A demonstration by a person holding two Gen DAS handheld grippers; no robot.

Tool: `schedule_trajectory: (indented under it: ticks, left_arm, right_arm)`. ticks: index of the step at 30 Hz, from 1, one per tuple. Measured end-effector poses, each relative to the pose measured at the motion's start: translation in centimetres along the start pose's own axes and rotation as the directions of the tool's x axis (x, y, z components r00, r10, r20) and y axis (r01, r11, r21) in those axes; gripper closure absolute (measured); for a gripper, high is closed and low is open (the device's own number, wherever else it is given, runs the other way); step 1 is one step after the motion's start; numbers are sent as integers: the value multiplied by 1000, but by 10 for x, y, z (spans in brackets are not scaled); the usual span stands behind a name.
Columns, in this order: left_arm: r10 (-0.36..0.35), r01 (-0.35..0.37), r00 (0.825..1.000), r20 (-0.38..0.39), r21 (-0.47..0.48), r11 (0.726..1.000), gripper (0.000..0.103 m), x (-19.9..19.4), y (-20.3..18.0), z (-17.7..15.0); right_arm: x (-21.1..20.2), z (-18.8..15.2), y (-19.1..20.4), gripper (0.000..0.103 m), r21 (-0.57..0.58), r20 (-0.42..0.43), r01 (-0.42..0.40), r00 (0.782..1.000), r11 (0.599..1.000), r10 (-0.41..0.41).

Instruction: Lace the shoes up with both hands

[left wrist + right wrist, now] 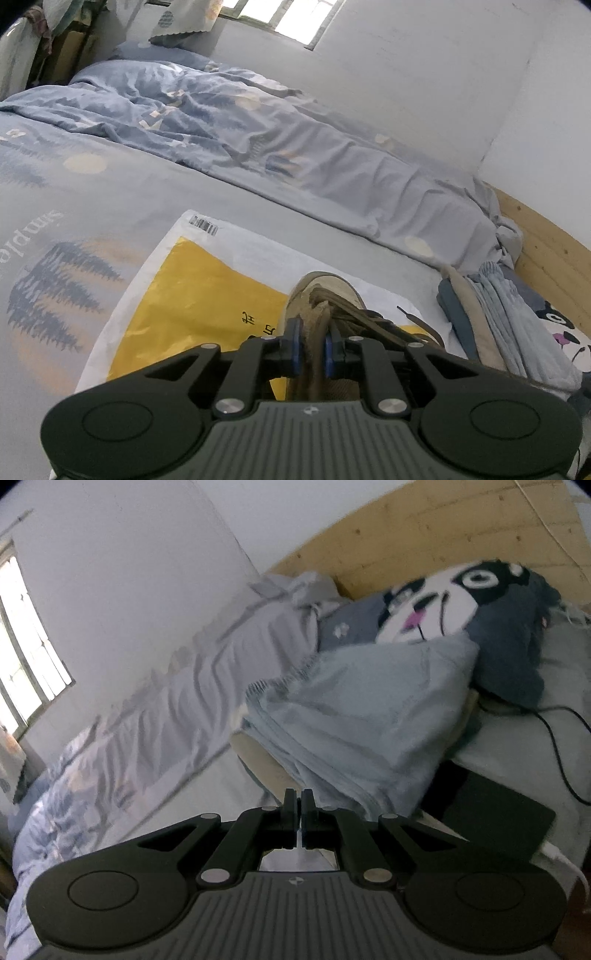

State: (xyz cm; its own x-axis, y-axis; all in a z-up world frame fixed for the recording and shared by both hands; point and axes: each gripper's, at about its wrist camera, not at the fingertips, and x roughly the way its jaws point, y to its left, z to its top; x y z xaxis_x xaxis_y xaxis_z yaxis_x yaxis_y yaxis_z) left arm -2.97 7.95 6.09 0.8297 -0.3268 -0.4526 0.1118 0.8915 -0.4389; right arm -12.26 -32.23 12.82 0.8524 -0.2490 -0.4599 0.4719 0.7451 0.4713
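Left gripper [314, 345] pinches a brown lace [320, 334] taut at 6 o'clock, holding tension on the tan shoe [325, 295], which sits on the yellow-and-white bag [192, 291] on the bed. Right gripper [299, 806], fingers pressed together on nothing visible, points at the blue blanket [354, 716] toward 12 o'clock.

The shoe [325, 306] lies on a bag [192, 280] on the bed [110, 177], just ahead of the left gripper [314, 345]; a quilt [258, 136] behind, folded clothes [495, 306] right.
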Motion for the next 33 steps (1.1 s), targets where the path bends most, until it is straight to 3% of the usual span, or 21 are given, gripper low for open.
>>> schedule_trajectory:
  ticks: [5, 8, 10, 12, 15, 17, 19, 22, 25, 29, 33]
  left_arm:
    - [-6, 6, 1000, 16, 17, 1000, 90, -4, -4, 1]
    - [-16, 16, 999, 30, 19, 1000, 77, -9, -4, 3]
    - [-26, 25, 999, 36, 20, 999, 75, -12, -4, 4]
    - [-39, 38, 998, 39, 17, 999, 75, -15, -5, 6]
    - [-62, 62, 996, 59, 6, 998, 62, -19, -6, 10]
    - [-80, 81, 994, 77, -14, 997, 54, -23, -4, 13]
    - [-90, 92, 993, 77, -19, 996, 53, -23, -4, 15]
    - [-89, 90, 994, 69, -11, 996, 53, -20, -5, 16]
    - [-93, 93, 994, 53, -9, 996, 53, -17, -4, 16]
    - [-90, 90, 995, 34, 6, 996, 51, -12, -4, 18]
    - [-84, 84, 996, 25, 2, 996, 51, -11, 0, 19]
  right_arm:
    - [10, -11, -14, 100, -5, -101, 44, 994, 999, -44]
    - [14, -11, -19, 89, -24, -131, 84, 988, 996, -86]
    - [15, -8, -21, 84, -57, -126, 105, 986, 993, -112]
    - [16, -3, -20, 67, -95, -111, 108, 987, 990, -118]
    - [24, 5, -5, 67, -182, -103, 22, 994, 983, -41]
    - [31, 9, 17, 67, -280, -103, -52, 994, 958, 24]
    - [41, 7, 46, 67, -406, -119, -129, 989, 905, 88]
    - [61, -8, 98, 67, -595, -185, -249, 968, 764, 171]
    - [82, -26, 136, 67, -686, -253, -321, 947, 653, 199]
    - [124, -55, 172, 67, -759, -374, -401, 914, 514, 160]
    - [161, -78, 186, 67, -807, -404, -402, 910, 433, 90]
